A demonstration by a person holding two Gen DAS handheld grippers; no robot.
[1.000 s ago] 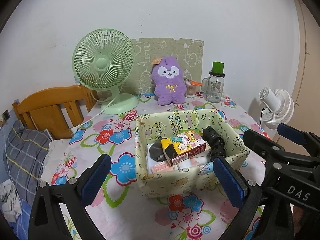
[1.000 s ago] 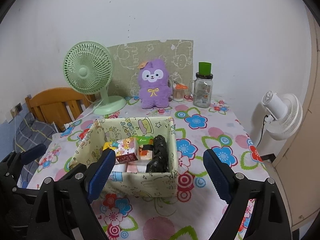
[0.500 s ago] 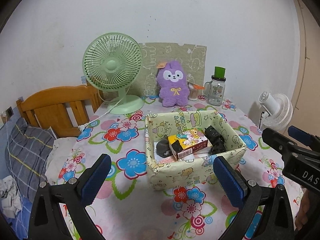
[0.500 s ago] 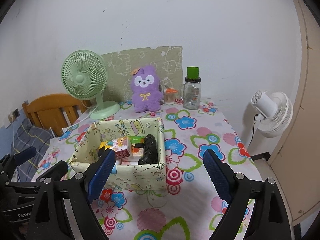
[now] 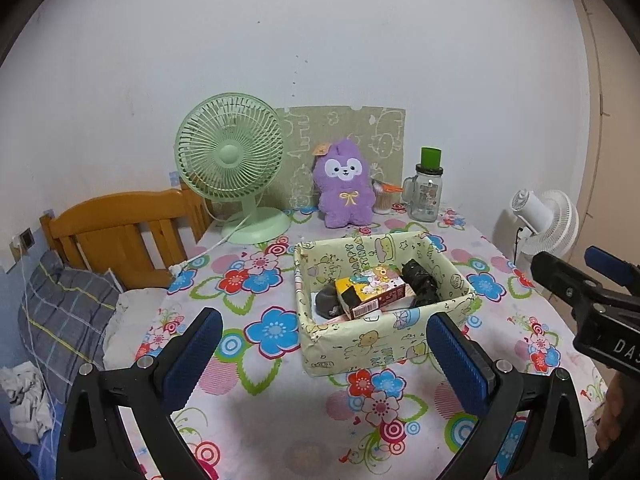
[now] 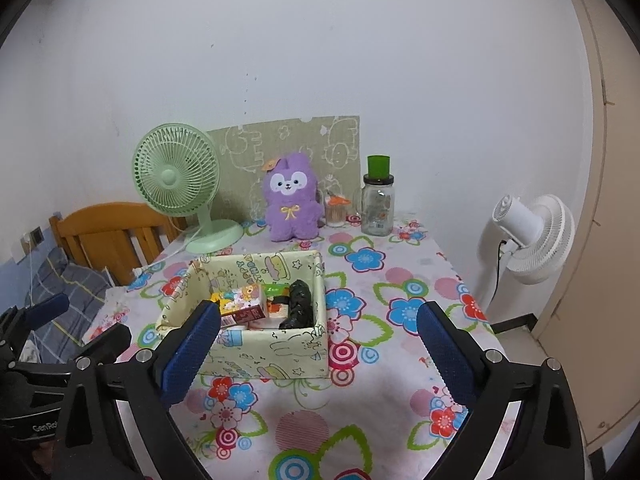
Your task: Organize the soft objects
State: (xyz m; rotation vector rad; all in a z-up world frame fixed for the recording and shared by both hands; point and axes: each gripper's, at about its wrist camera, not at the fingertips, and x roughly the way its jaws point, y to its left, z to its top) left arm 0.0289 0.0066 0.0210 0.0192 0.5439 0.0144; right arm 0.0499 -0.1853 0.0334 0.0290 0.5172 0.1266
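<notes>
Green fan beside purple plush

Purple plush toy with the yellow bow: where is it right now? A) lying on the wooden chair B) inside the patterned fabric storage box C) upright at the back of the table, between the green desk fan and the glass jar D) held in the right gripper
C: the purple plush toy stands upright at the back, between the green desk fan and the glass jar, outside the patterned fabric storage box.
</notes>
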